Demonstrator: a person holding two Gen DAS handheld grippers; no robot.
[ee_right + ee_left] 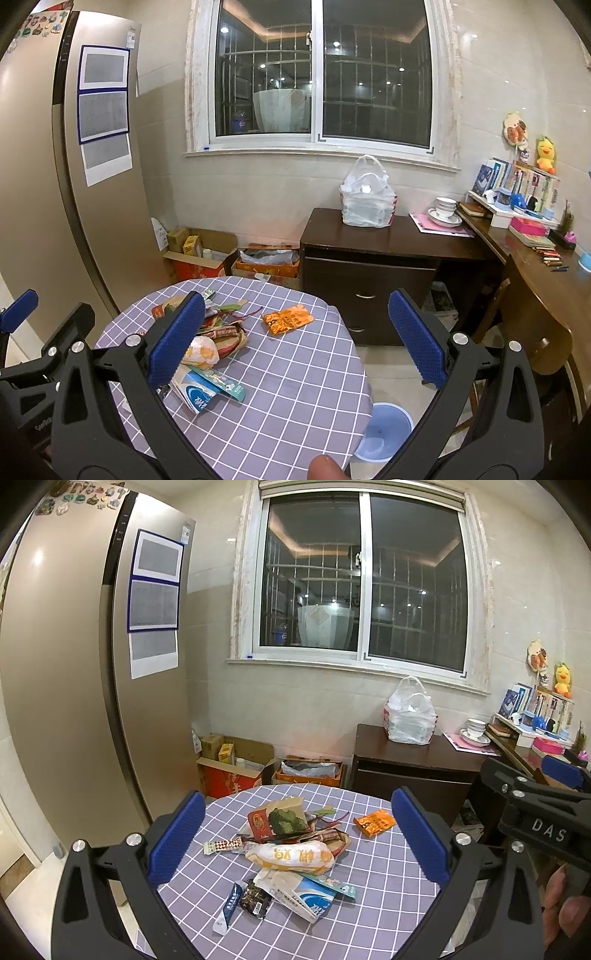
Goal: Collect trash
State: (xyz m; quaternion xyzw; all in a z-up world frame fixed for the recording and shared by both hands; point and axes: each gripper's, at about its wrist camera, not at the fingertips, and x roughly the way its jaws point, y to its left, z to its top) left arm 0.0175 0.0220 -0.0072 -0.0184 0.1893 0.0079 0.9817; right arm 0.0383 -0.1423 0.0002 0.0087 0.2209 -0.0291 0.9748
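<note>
A pile of trash [291, 843] lies on a round table with a purple checked cloth [373, 897]: a yellow-white food bag [291, 856], a red carton [279, 818], a blue-white packet [308, 897], a small dark packet [255, 901] and a thin blue-white sachet [227, 908]. An orange wrapper [375, 822] lies apart on the right; it also shows in the right wrist view [288, 318]. My left gripper [295, 845] is open and empty, above the pile. My right gripper [295, 336] is open and empty, above the table's right half. A light blue bin [384, 430] stands on the floor by the table.
A tall gold fridge [74, 672] stands on the left. Cardboard boxes [236, 764] sit on the floor under the window. A dark cabinet [369, 266] with a white plastic bag [367, 195] stands behind the table. A cluttered wooden desk [546, 273] and chair [532, 332] are on the right.
</note>
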